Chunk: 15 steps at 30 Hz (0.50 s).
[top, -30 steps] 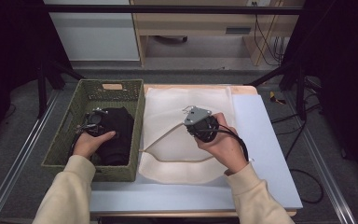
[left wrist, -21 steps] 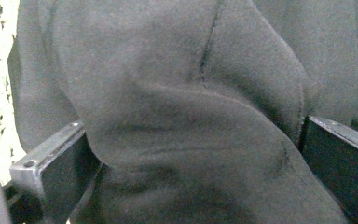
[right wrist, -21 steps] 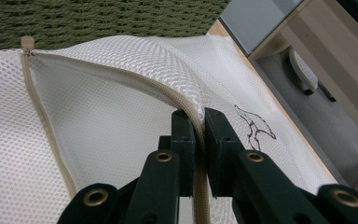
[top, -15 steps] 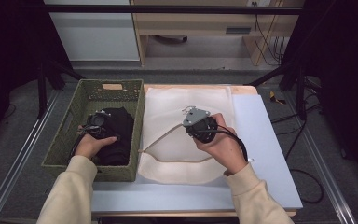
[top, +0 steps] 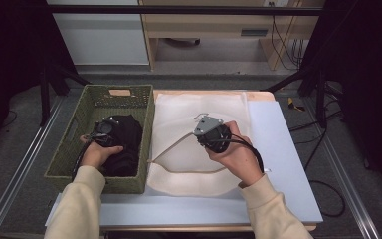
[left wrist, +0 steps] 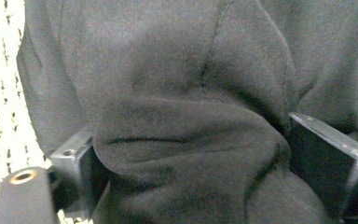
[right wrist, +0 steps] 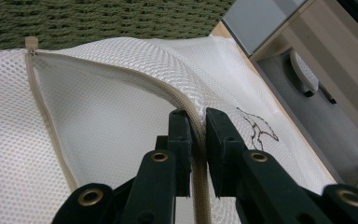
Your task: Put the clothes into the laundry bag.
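Observation:
A black garment [top: 127,144] lies bunched in the green woven basket [top: 99,92]. My left gripper [top: 104,130] is down in the basket on it. In the left gripper view its jaws have just been closing, and a thick fold of the black garment [left wrist: 168,70] fills the left gripper [left wrist: 191,140], touching both pads. A white mesh laundry bag [top: 199,107] lies flat beside the basket. My right gripper [top: 206,127] is shut on the upper zipper edge of the mesh bag [right wrist: 102,116], pinched in the right gripper [right wrist: 198,116], lifting the opening slightly. The beige zipper [right wrist: 42,107] curves away left.
The bag rests on a pale blue-grey tabletop [top: 278,149] with bare room at its right and front. The basket wall [right wrist: 98,21] stands just past the bag's end. Beyond the table are a wooden bench [top: 219,25] and floor cables [top: 328,199].

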### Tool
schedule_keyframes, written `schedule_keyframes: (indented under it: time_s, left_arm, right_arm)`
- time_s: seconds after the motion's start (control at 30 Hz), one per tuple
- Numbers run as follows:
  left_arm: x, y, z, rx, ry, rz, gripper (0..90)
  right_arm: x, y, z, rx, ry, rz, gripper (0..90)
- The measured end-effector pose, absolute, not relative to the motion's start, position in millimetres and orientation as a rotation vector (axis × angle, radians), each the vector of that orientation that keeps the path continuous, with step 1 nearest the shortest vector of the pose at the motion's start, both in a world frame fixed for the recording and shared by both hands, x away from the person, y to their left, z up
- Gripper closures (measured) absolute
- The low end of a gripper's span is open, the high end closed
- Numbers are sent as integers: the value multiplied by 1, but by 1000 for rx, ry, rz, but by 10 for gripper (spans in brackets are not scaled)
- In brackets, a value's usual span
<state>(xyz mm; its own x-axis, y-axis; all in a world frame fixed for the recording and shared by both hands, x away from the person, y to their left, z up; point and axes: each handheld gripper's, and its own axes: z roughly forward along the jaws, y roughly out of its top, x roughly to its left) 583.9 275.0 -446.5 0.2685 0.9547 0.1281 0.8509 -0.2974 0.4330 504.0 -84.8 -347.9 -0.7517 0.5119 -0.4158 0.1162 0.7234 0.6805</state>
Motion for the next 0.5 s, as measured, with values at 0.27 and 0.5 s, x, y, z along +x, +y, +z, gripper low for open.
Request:
schedule_keyframes:
  time_s: [0.27,0.5]
  left_arm:
    - [587,271,-437,2305,1658,551,384]
    - [587,276,-430,2284,1643,538,571]
  right_arm:
    - [504,-86,-346,470,2319,873,802]
    - [503,-86,-345,472,2316,877,800]
